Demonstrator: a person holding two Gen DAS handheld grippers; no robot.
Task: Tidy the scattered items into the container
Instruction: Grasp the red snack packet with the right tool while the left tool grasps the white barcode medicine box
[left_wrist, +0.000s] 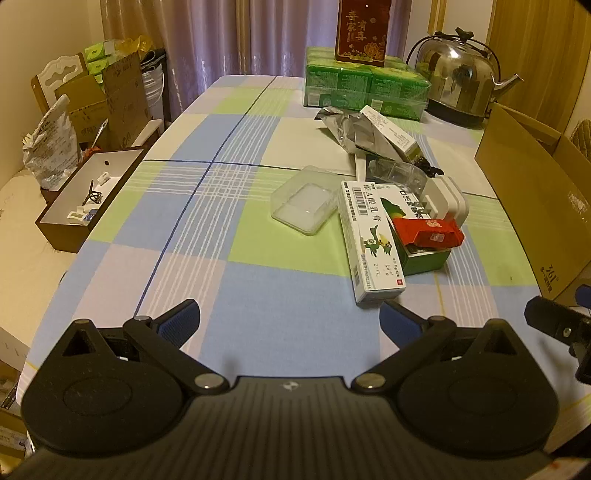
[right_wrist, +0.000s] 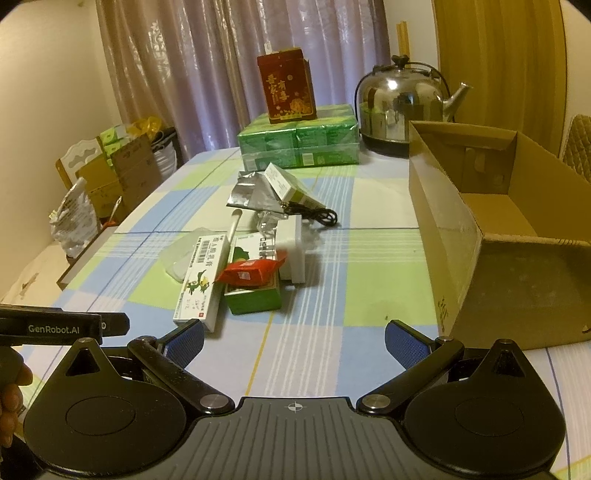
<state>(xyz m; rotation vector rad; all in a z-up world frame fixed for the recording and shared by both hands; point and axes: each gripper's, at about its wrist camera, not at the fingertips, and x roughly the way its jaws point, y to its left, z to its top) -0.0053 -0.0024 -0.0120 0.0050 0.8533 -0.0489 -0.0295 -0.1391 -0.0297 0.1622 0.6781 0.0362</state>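
**On the checked worktop: both hand-held grippers apart, clutter waiting**

Over the near edge of the worktop (left_wrist: 258, 302) I hold my left hand-held gripper (left_wrist: 290, 325) with its 2 blue-padded fingers spread wide and nothing between them. My right hand-held gripper (right_wrist: 293, 341) hangs the same way, jaws wide apart and empty, just beside the cardboard box (right_wrist: 491, 221), which lies open at my right with its opening toward the right wrist camera.

Ahead of both grippers sits the scattered pile. A long white medicine carton (left_wrist: 369, 240) lies nearest, touching a green box (right_wrist: 253, 301) with a red packet (right_wrist: 251, 273) resting on top. A white plug adapter (right_wrist: 291, 254) stands just behind them, and a clear plastic lid (left_wrist: 304, 203) lies to the left of the carton. Farther back are a crumpled silver foil bag (right_wrist: 245, 194), a tilted white-and-green carton (right_wrist: 284, 182) leaning on it, a black cable (right_wrist: 321, 216) and a white stick (right_wrist: 233, 227).

At the far end stand a green multipack (right_wrist: 299, 146), a red box (right_wrist: 286, 88) on top of it, and a steel kettle (right_wrist: 402, 101).
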